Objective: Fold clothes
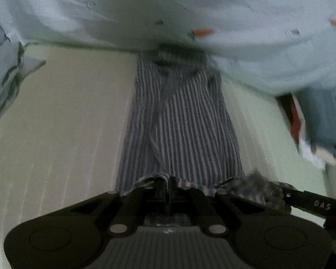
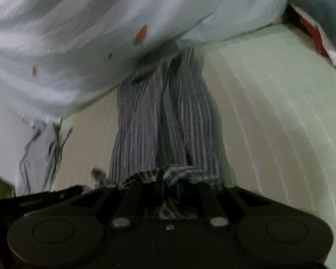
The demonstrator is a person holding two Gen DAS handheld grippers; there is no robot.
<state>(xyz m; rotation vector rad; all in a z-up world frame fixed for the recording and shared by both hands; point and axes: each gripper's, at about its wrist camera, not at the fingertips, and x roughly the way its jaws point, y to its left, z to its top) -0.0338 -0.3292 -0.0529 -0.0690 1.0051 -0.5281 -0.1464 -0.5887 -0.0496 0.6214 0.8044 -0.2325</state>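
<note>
- Both grippers, left [image 1: 165, 185] and right [image 2: 161, 178], have their fingers pinched on one end of the striped cloth [image 1: 179, 121]; its far end lies under a pale sheet [image 1: 190, 11].
- Risk: the thin bunched edge could slip out, or the sheet could drag along.
- Surface: a pale green bed [image 1: 56, 112]; more clothes [image 1: 318, 121] are piled at the side.

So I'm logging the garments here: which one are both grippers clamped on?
The grey striped garment, pinched at its near hem by the left gripper and right gripper; the pale spotted cloth lies unheld beyond.
</note>
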